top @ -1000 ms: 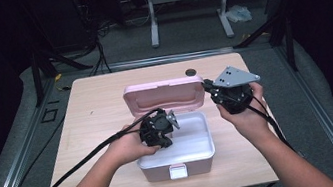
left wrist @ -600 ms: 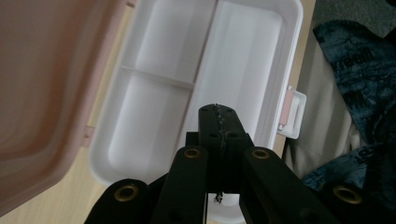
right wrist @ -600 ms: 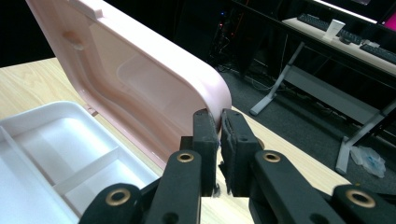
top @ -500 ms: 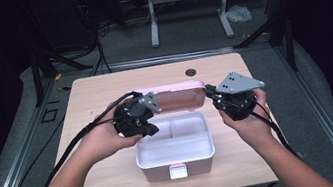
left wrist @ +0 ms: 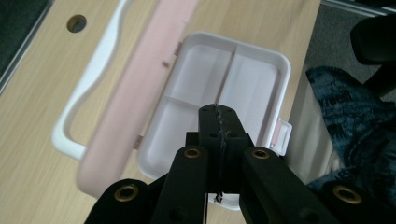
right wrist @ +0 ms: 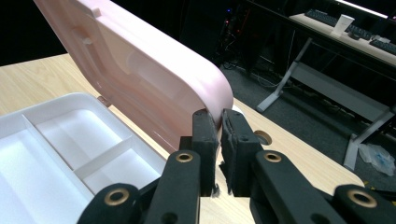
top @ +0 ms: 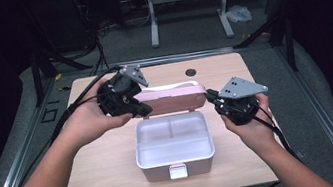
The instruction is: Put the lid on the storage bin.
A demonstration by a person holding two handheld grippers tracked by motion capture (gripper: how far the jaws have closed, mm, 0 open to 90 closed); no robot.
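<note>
The white box (top: pixel 173 143) sits mid-counter (top: pixel 97 180) with its pink lid (top: pixel 171 100) swung up on the far hinge, baring empty divided compartments; the right tongs (top: pixel 211 97) sit at the lid's right end, jaws nearly shut with only a thin gap – likely propping it open, though whether they touch it I cannot tell; the left tongs (top: pixel 144 110), jaws pressed together on nothing, hover above the lid's left end – probably clear of the tray so the interior stays reachable.

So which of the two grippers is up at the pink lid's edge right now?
The right gripper: its closed tips sit at the pink lid corner. The left gripper hangs over the white tray.
</note>
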